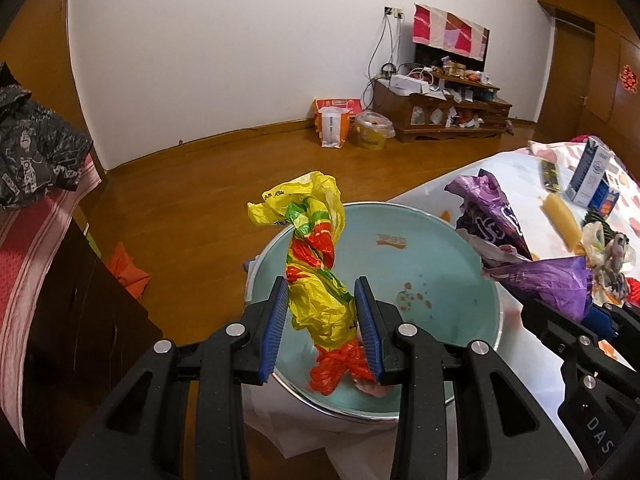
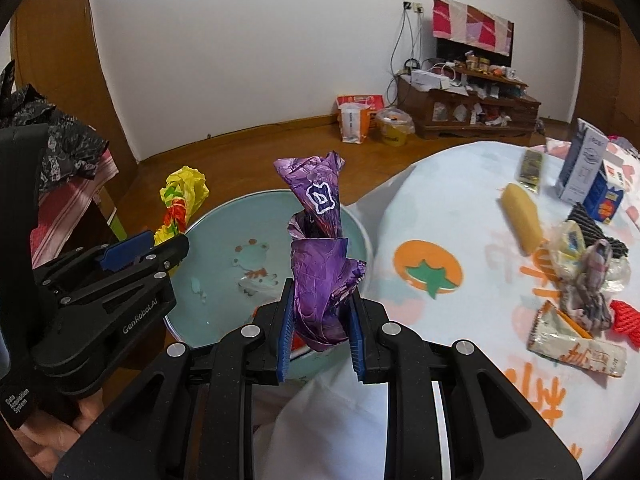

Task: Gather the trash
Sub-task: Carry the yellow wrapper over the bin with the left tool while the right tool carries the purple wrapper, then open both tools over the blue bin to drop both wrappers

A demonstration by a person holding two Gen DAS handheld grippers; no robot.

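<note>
My left gripper (image 1: 322,294) is shut on a twisted yellow, red and green plastic bag (image 1: 316,248), which hangs over a pale blue basin (image 1: 452,256). My right gripper (image 2: 320,294) is shut on a crumpled purple wrapper (image 2: 320,256) at the basin's (image 2: 216,240) right rim. In the right wrist view the left gripper (image 2: 144,252) sits at the basin's left with the yellow bag (image 2: 182,198) sticking up from it. The left wrist view catches the purple wrapper (image 1: 520,248) and part of the right gripper (image 1: 600,320) at right.
A round table with a printed cloth (image 2: 440,232) holds more litter: a white snack wrapper (image 2: 572,340), crumpled plastic (image 2: 588,272), a yellow tube (image 2: 522,216), a small dark packet (image 2: 530,176), a red net (image 2: 624,320) and a carton (image 2: 584,168). Wooden floor (image 1: 240,168) lies beyond.
</note>
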